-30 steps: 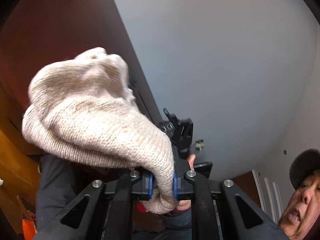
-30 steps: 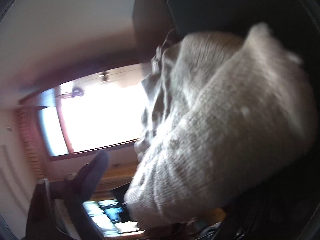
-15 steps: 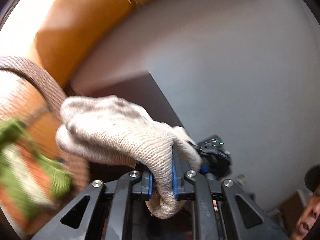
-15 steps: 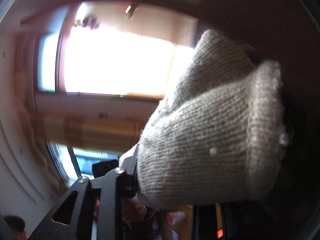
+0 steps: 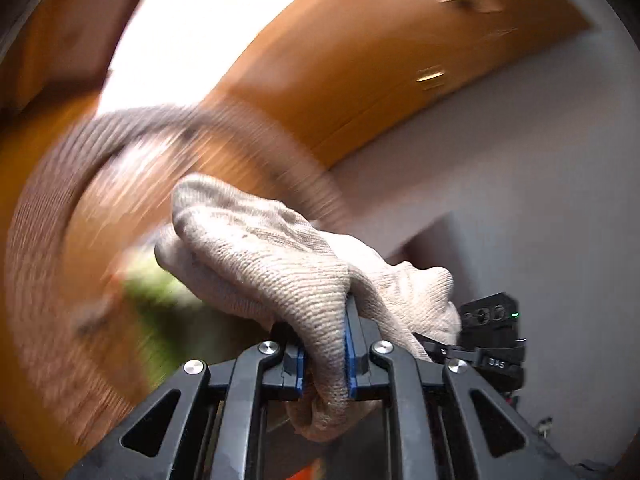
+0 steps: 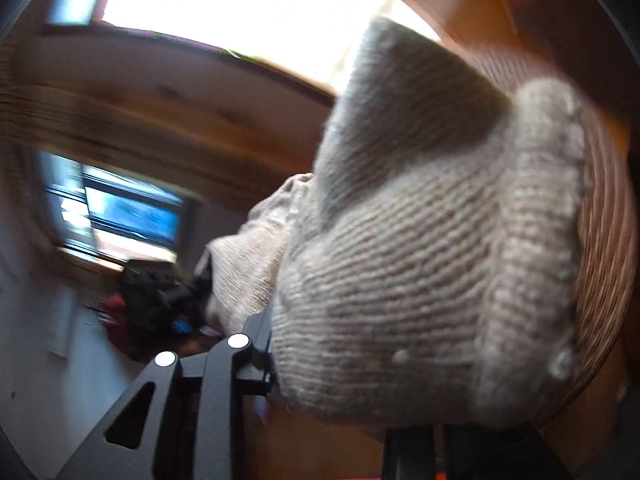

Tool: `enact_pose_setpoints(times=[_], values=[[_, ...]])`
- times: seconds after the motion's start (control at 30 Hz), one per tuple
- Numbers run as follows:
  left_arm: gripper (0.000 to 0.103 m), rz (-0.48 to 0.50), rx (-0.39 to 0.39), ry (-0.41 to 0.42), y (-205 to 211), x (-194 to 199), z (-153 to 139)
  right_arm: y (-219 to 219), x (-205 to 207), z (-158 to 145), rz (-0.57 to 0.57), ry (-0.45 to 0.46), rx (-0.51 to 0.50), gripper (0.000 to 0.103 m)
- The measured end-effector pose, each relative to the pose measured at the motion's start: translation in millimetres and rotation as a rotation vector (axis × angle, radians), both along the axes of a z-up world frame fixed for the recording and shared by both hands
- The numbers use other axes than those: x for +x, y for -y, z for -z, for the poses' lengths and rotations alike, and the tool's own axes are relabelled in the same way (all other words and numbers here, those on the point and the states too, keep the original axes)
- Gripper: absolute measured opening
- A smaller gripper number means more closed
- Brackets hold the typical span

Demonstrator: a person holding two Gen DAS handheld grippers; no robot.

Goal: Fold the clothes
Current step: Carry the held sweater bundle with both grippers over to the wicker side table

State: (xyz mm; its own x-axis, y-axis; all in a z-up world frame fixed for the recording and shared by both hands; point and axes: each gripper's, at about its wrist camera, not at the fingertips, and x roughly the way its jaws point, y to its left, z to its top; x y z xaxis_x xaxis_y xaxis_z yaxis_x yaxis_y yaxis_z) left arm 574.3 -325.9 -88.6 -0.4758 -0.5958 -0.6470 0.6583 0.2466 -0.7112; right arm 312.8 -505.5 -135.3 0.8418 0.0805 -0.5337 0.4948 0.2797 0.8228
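Landmark: I take the beige knitted garment (image 5: 280, 264) as reference; it fills the middle of the left wrist view and, as a thick fold (image 6: 432, 264), most of the right wrist view.
Woven basket (image 5: 44, 240): I see its brown rim curving behind and left of the garment, blurred; in the right view its ribbed wall (image 6: 608, 240) shows just right of the fold.
Wooden panelling (image 5: 360, 80): orange, above the garment.
Bright window (image 6: 240, 4): above and left of the fold.
Grey wall (image 5: 540, 160): right of the garment.
Left gripper (image 5: 325, 356): I see its blue pads pinching a bunched fold, jaws nearly together; knit spills above and hangs below them.
Right gripper (image 6: 280, 364): its jaws have just been closing. I see only the left finger, pressed against the fold, which drapes over the rest, so I read the knit as clamped there.
Green patch (image 5: 156, 300): left of the garment, too blurred to identify.
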Motion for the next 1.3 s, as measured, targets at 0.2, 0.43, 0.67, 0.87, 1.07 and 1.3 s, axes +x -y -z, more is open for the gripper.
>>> enact_pose_setpoints(times=[0.2, 0.43, 0.67, 0.87, 1.07, 1.3], values=[[0.016, -0.060, 0.045, -0.030, -17, -13, 59, -21, 26, 69, -0.077, -0.121, 0.100, 0.032], [0.016, -0.024, -0.127, 0.058, 23, -3, 12, -11, 42, 33, -0.138, -0.116, -0.046, 0.030], [0.016, -0.046, -0.326, 0.067, 59, 39, -77, 48, 59, -80, -0.069, 0.022, -0.203, 0.029], [0.016, 0.018, -0.254, 0.058, 23, 20, -33, 17, 39, -43, -0.106, 0.039, -0.162, 0.030], [0.016, -0.008, 0.032, -0.057, -25, -3, 83, -12, 11, 73, -0.103, -0.120, -0.005, 0.030], [0.022, 0.054, 0.090, -0.064, -18, 9, 81, 0, -17, 65, -0.062, -0.148, -0.021, 0.063]])
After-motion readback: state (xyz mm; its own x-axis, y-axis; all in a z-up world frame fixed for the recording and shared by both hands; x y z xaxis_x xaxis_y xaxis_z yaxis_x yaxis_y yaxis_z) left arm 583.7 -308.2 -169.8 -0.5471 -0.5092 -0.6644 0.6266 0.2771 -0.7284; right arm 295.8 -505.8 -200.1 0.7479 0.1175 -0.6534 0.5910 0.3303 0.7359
